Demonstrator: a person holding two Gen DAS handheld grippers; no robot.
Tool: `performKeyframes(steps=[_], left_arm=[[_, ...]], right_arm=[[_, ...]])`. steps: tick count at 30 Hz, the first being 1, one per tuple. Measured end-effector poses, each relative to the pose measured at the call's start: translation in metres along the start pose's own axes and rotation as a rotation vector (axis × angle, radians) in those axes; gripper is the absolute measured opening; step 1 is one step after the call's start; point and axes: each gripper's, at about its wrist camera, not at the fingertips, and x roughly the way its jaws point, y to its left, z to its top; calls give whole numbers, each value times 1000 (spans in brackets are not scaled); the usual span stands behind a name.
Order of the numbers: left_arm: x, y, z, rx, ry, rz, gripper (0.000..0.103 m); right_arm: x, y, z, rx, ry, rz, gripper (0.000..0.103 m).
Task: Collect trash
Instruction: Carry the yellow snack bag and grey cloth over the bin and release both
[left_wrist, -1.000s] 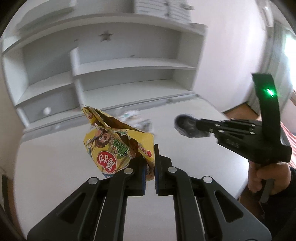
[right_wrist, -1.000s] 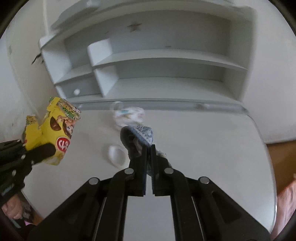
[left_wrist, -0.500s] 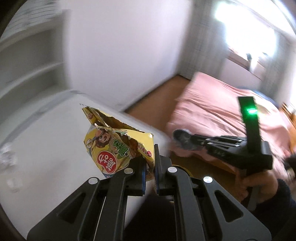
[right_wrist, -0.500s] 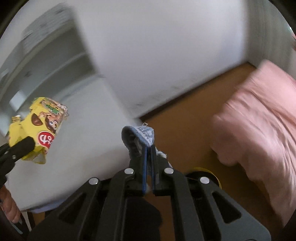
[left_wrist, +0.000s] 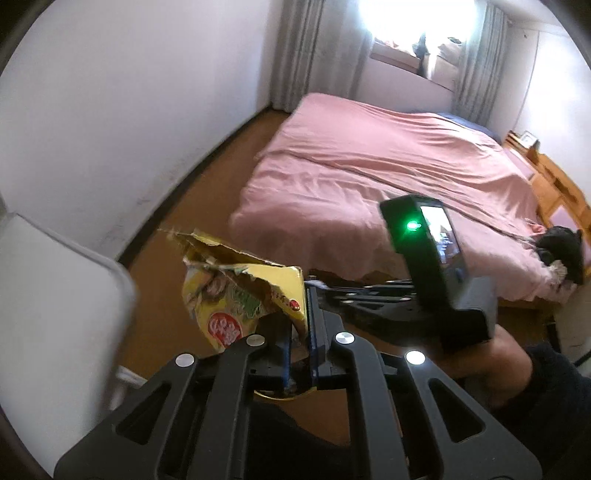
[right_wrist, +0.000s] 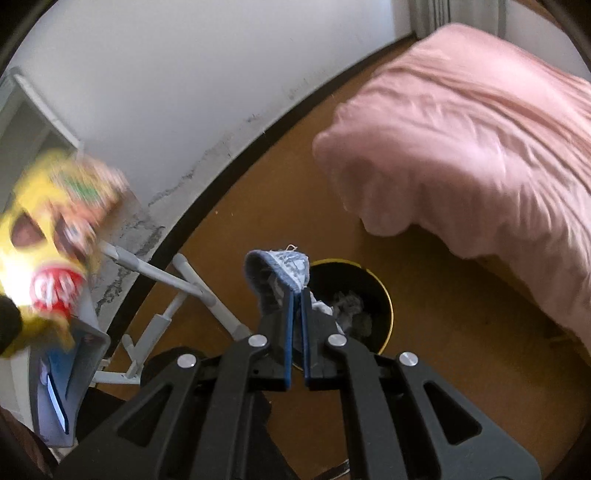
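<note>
My left gripper (left_wrist: 300, 325) is shut on a torn yellow snack bag (left_wrist: 236, 295), held up in the air; the bag also shows blurred at the left of the right wrist view (right_wrist: 55, 251). My right gripper (right_wrist: 295, 295) is shut on a crumpled grey-blue wrapper (right_wrist: 280, 273), held above a black trash bin with a yellow rim (right_wrist: 369, 295) on the floor. The bin holds some crumpled waste. The right gripper's body (left_wrist: 413, 306) shows in the left wrist view, just right of the bag.
A bed with a pink cover (left_wrist: 388, 173) (right_wrist: 480, 147) fills the right side. The white desk's edge (left_wrist: 55, 288) is at the left, with its white metal legs (right_wrist: 184, 284) beside the bin. The floor is brown; a white wall runs behind.
Both grippers have swung away from the desk and shelves toward the floor and bed, each still holding its trash. The trash bin has come into the right wrist view, under the wrapper.
</note>
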Motion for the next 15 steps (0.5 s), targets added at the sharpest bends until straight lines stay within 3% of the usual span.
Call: performKeyframes(steps=[7,15], left_arm=[[54,-11,-5,18,62,-32,6],[101,5,-16,-31,149,-79,6]], right_arm=[[31,-27,-1,56,90,-16,4],[44,-30,1,69,121,-18,4]])
